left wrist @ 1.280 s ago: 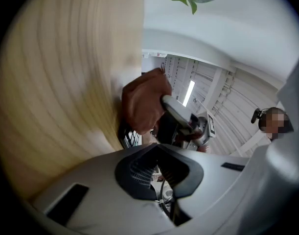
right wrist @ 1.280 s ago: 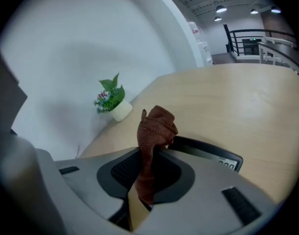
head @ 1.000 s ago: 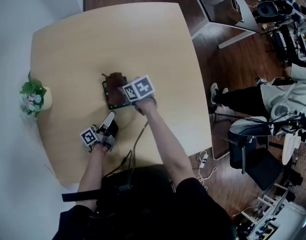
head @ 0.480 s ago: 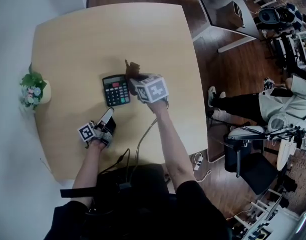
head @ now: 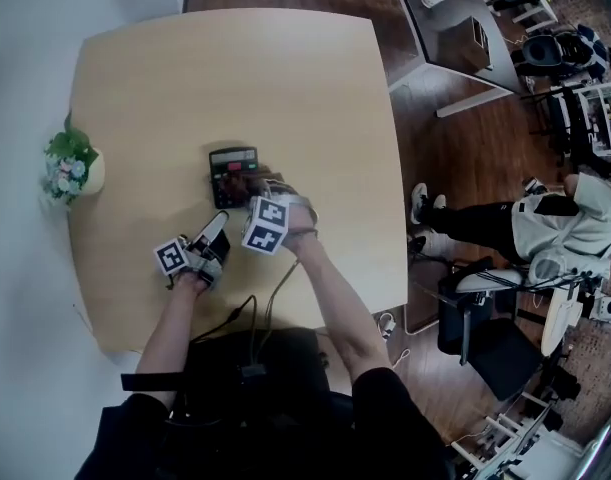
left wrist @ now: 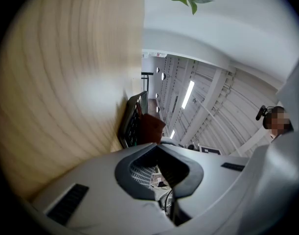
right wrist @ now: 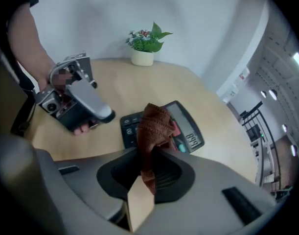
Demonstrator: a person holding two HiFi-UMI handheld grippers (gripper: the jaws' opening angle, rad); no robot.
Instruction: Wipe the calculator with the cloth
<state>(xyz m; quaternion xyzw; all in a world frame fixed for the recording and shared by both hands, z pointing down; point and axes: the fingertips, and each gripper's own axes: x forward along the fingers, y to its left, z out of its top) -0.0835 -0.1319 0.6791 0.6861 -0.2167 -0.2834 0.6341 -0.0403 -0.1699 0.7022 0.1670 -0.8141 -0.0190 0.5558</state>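
Gripped cloth (right wrist: 154, 126) in right gripper (right wrist: 149, 173), 2 jaws pinched shut on 1 narrow fold, rest bunched up past the tips. Pointed steeply down over calculator (right wrist: 184, 117), with cloth across the middle of its face; could not tell if touching or just above. Found calculator lying flat near the middle of table (head: 165, 98), keys up, digits lit on display. Had left gripper (head: 221, 226) closed and empty, low at the table just beside calculator's near left corner, not on it. Judged wipe as under way, coverage unknown. Flagged 4 risks. Calculator sliding or spinning under a stroke, since nothing braced it. Cloth pulling out of the pinch, given the thin fold held and drag from the raised keys. Hard jaw tips hitting keys or display if pushed too low, because the bunched wad hid the gap. Patchy wipe, small contact patch from the wad. Also possible knock against left gripper on a stroke toward the near side. Ignored plant (head: 67, 168), well apart.
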